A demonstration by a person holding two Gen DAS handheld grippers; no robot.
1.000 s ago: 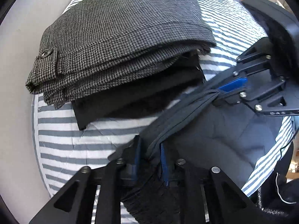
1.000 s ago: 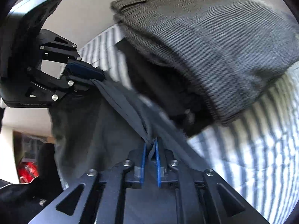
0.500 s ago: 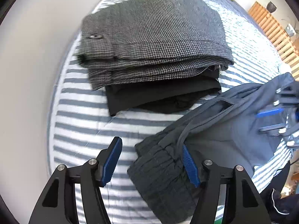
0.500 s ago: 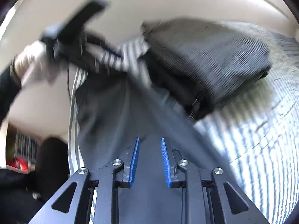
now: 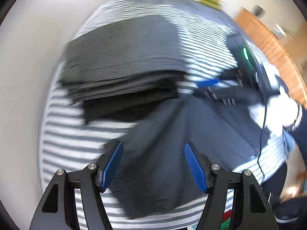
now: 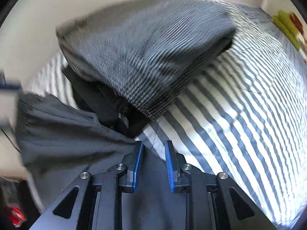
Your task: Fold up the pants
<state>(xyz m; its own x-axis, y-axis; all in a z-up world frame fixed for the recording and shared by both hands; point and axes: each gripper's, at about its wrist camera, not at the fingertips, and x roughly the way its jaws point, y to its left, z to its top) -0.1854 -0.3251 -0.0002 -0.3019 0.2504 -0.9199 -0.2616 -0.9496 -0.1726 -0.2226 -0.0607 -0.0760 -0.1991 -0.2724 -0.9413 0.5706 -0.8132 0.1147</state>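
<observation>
My left gripper (image 5: pixel 152 164) has its fingers spread wide, holding nothing, above the dark grey pants (image 5: pixel 172 143) lying flat on the striped bed cover (image 5: pixel 63 140). My right gripper (image 6: pixel 153 165) stands partly open and empty, over the pants' edge. At 11 o'clock of the pants, touching them, sit 2 folded garments: houndstooth trousers (image 6: pixel 153 44) atop a black one (image 6: pixel 107 103).
</observation>
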